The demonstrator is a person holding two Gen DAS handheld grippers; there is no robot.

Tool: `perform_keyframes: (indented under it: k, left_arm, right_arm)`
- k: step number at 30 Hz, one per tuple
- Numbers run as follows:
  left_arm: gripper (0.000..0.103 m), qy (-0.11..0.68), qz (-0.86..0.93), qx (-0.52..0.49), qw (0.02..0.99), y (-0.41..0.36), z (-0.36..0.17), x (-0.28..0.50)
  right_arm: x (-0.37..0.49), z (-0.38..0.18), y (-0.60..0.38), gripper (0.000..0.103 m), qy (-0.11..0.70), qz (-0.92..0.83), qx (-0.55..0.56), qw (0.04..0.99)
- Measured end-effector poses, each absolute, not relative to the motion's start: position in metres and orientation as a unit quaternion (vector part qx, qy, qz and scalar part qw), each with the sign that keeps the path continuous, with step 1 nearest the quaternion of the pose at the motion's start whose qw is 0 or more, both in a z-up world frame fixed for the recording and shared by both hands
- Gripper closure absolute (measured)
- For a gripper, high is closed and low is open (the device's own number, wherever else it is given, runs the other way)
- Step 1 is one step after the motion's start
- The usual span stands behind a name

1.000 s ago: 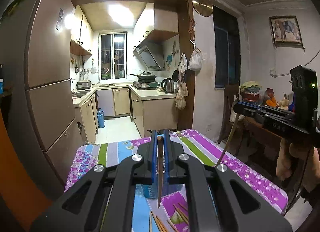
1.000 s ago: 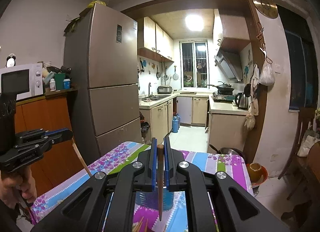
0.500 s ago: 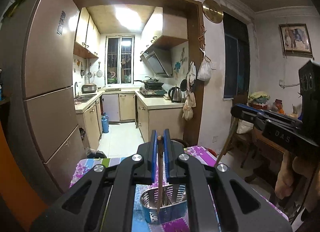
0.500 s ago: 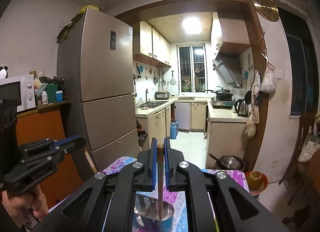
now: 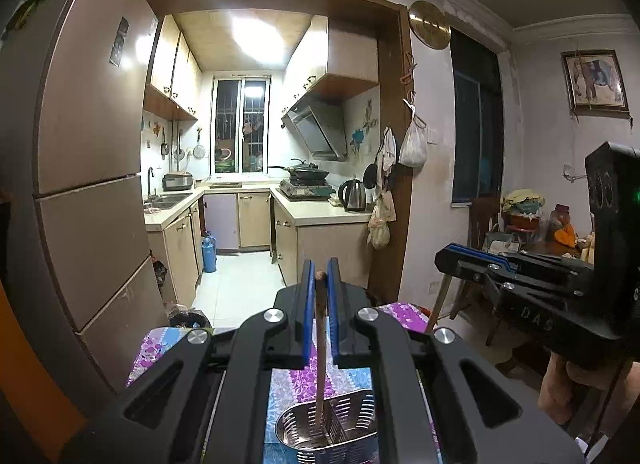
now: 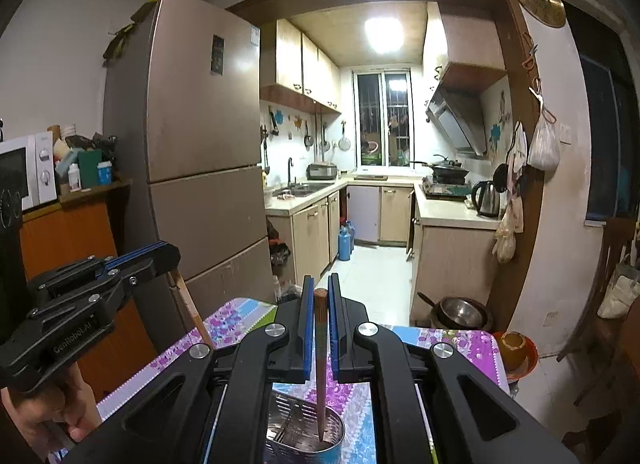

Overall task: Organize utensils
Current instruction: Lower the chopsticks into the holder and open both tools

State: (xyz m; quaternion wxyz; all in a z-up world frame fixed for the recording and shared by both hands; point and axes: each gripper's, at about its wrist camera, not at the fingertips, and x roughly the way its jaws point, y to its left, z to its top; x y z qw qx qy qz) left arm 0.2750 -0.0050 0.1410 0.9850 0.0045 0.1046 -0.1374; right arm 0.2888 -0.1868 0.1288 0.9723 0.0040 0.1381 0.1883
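Observation:
My left gripper [image 5: 319, 276] is shut on a wooden chopstick [image 5: 320, 352] that hangs down with its tip inside a perforated steel utensil holder [image 5: 332, 430] on the table. My right gripper [image 6: 319, 290] is shut on another wooden chopstick [image 6: 320, 364], its tip also inside the holder [image 6: 308, 430]. The right gripper shows at the right of the left wrist view [image 5: 444, 260], its chopstick [image 5: 437, 306] slanting down. The left gripper shows at the left of the right wrist view [image 6: 170, 260] with its chopstick [image 6: 192, 310].
The table wears a purple, blue and green flowered cloth [image 6: 236, 324]. A brown fridge [image 6: 192, 168] stands at the left, a microwave [image 6: 24, 176] on an orange cabinet beside it. The kitchen lies beyond the doorway. A chair and cluttered side table [image 5: 528, 224] stand at the right.
Both grippers have risen and moved forward over the steel holder. The chopstick tips now hang inside it. The loose chopsticks on the cloth have dropped out of view.

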Motion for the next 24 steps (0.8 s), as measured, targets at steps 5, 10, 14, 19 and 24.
perform_keyframes:
  k: [5, 10, 14, 19, 24]
  left_arm:
    - [0.098, 0.111, -0.137, -0.001, 0.984, -0.004, 0.130, 0.282]
    - [0.096, 0.120, -0.132, -0.008, 0.984, 0.000, 0.124, 0.287]
    - [0.070, 0.116, -0.127, -0.011, 0.985, 0.004, 0.125, 0.286]
    - [0.057, 0.110, -0.124, -0.009, 0.986, 0.007, 0.125, 0.276]
    - [0.048, 0.100, -0.127, 0.008, 0.987, 0.020, 0.117, 0.225]
  right_arm:
    - [0.295, 0.121, -0.181, 0.095, 0.147, 0.190, 0.002, 0.971]
    - [0.299, 0.116, -0.178, 0.095, 0.151, 0.191, 0.003, 0.970]
    - [0.298, 0.116, -0.175, 0.095, 0.152, 0.190, 0.001, 0.970]
    - [0.285, 0.120, -0.181, 0.092, 0.142, 0.191, 0.004, 0.971]
    - [0.225, 0.118, -0.192, 0.088, 0.123, 0.219, 0.004, 0.968]
